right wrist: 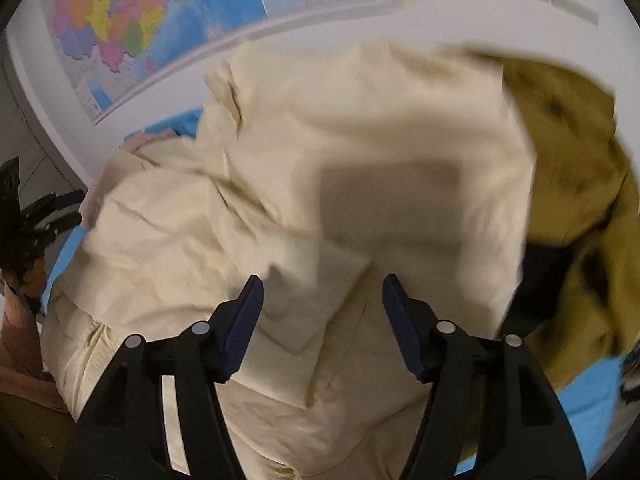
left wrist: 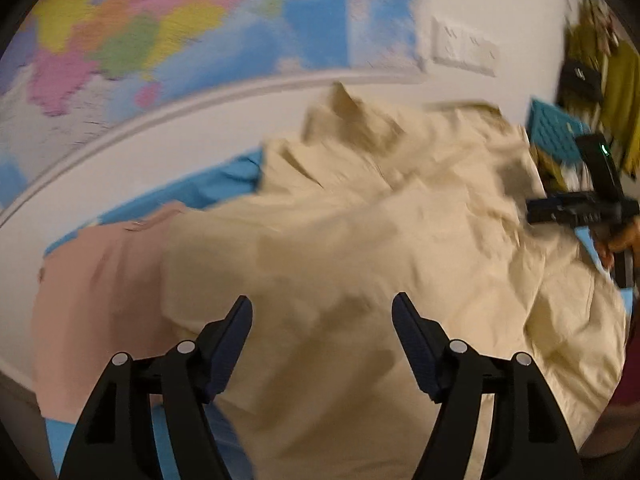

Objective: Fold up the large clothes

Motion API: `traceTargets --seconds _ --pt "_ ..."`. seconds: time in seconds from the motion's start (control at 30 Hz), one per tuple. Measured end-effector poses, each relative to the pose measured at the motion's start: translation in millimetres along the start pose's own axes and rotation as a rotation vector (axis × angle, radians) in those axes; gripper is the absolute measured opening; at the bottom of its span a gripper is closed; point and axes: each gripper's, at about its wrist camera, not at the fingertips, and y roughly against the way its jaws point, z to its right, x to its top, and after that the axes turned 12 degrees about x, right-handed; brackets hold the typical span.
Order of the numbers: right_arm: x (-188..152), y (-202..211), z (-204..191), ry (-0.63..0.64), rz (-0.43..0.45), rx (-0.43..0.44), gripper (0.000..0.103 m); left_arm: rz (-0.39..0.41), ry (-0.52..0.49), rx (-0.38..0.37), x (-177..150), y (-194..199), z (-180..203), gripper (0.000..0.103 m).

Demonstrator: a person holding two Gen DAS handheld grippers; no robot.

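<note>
No brand, label or readable writing can be made out in either view; the coloured wall map [left wrist: 132, 36] carries only blurred patches, and its text is too smeared to be read. Both pictures are softened by motion blur.

A large cream shirt [left wrist: 360, 232] is seen spread, crumpled, over a blue cover [left wrist: 224, 184] in front of the white wall. Its collar or cuff end is raised toward the wall, but which part it is cannot be told. A pink garment [left wrist: 100, 280] is lying just beside the shirt on the left, partly covered by it. An olive-yellow garment [right wrist: 572, 184] is seen against the shirt's right edge in the right wrist view; its lower part is cut off by the frame.

The left gripper [left wrist: 322, 312] is held spread wide above the shirt, with nothing between its fingers. The right gripper [right wrist: 322, 292] is likewise spread apart over the cream cloth, grasping nothing; whether its tips are touching the fabric cannot be told. A blue perforated basket [left wrist: 554, 132] is partly hidden behind the right gripper in the left wrist view. A white wall socket plate [left wrist: 464, 46] is visible, blurred.
</note>
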Motion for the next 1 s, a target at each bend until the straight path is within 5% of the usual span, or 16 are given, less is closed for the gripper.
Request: traceTargets --seconds 0.1,0.13,0.17,0.4,0.53,0.6,0.67,0.8,0.93,1.0 --pt "-0.8 -4.4 0.6 0.013 0.016 0.053 0.031 -0.080 -0.048 0.071 -5.3 -28.7 14.8 0.069" --pt "0.3 -1.4 0.0 0.018 0.032 0.084 0.008 -0.103 -0.044 0.079 -5.7 -36.6 14.9 0.069" --pt "3.2 5.5 -3.1 0.039 0.059 0.056 0.002 -0.125 -0.032 0.085 -5.5 -44.9 14.0 0.069" --pt "19.3 41.8 -13.4 0.110 0.194 -0.019 0.002 -0.125 -0.028 0.141 2.1 -58.7 21.6 0.069" --pt "18.9 8.2 -2.4 0.084 0.081 -0.078 0.003 -0.150 -0.065 0.191 1.3 -72.9 31.0 0.075" --pt "16.5 5.1 0.8 0.063 0.067 -0.094 0.010 -0.152 -0.056 0.194 2.7 -69.9 26.9 0.075" --pt "13.1 19.6 -2.9 0.048 0.118 -0.093 0.029 -0.138 -0.028 0.188 2.5 -58.7 17.9 0.074" --pt "5.5 48.4 -37.8 0.163 0.192 -0.079 0.030 -0.087 0.003 0.142 -2.6 -30.2 1.6 0.075" --pt "-0.6 27.5 -70.9 0.282 0.089 0.003 0.030 -0.059 0.045 0.082 -14.4 -7.4 -9.5 0.076" --pt "-2.3 4.1 -68.9 0.287 0.017 -0.025 0.030 -0.058 0.053 0.101 -21.9 -3.2 -9.5 0.076"
